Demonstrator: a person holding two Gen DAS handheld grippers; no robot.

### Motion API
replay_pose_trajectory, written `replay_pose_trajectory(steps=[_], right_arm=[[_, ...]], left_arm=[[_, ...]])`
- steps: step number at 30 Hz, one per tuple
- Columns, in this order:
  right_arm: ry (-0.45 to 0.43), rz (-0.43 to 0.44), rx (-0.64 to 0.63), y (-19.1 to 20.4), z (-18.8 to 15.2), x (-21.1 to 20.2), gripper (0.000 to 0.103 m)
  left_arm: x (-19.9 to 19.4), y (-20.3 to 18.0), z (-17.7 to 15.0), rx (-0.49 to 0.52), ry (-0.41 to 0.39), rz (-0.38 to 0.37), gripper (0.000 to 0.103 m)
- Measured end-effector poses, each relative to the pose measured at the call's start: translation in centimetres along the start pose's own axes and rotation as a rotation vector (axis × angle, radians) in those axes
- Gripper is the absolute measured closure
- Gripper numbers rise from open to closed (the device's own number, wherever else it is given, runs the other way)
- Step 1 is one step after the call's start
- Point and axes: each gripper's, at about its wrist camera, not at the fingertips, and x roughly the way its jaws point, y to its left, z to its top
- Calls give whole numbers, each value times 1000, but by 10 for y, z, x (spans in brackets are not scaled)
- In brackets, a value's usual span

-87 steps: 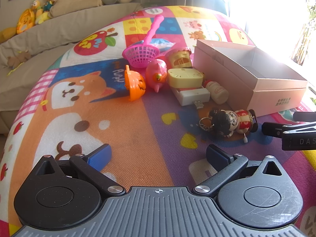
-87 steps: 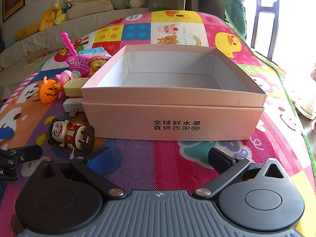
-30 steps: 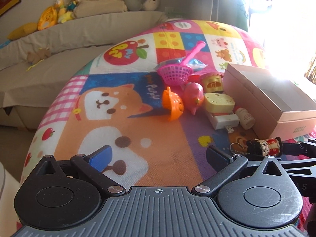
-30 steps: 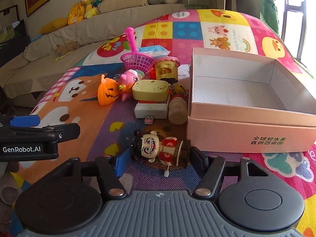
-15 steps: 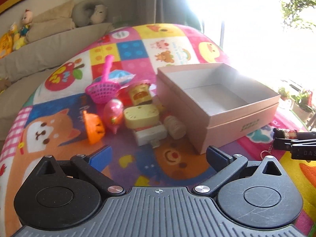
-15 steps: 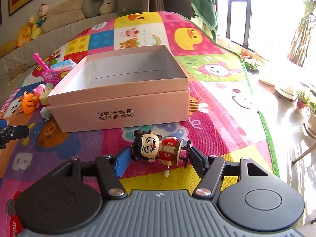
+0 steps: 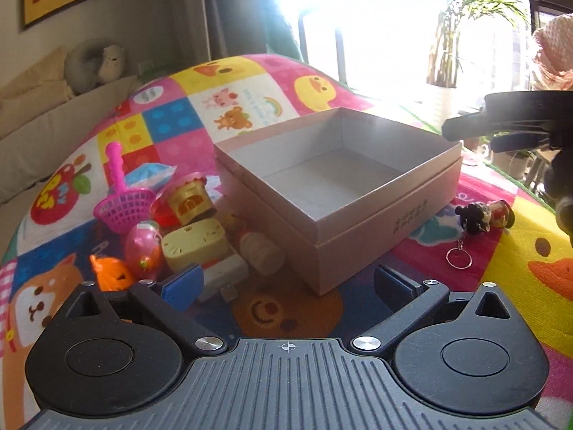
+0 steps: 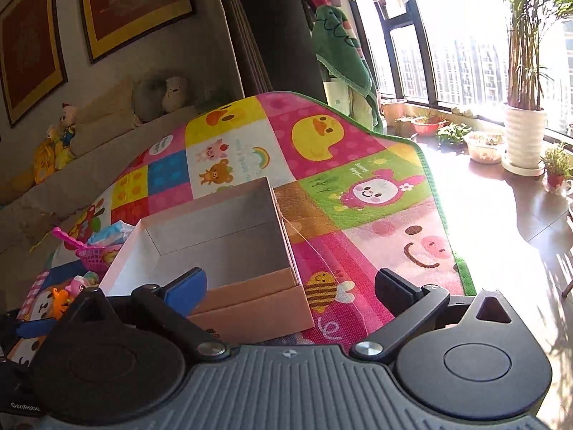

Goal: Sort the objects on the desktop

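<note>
The play mat (image 7: 250, 104) bears small writing beside its rainbow, too small to read. The pink box (image 7: 358, 193) lies open at centre, dark print on its side wall illegible. Toys crowd it at nine o'clock: basket scoop (image 7: 123, 208), yellow block (image 7: 193, 243), orange pumpkin (image 7: 111, 276). The doll keychain (image 7: 483, 215) lies on the mat at three o'clock of the box. The right tool (image 8: 290, 286) is opening, nothing between its jaws; "GenRobo" shows at eight o'clock. The left tool (image 7: 286, 283) stands released.

Window (image 7: 358, 18) glare blows out highlights; fisheye bends the edges
</note>
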Motion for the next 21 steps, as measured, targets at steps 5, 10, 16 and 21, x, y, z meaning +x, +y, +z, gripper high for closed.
replay_pose_trajectory(steps=[5,10,16,21], right_arm=[[18,10,44,4,-1,14,2],[57,19,55,-3,-5,15,2],[76,79,91,-7,0,21,0],[98,133,91,8,6,40,0]], left_arm=[[32,4,13,139,-22,-76,0],[64,22,20,158,27,-256,0],[68,29,11,179,9,-309,0],[48,26,-8,198,72,-360,0]])
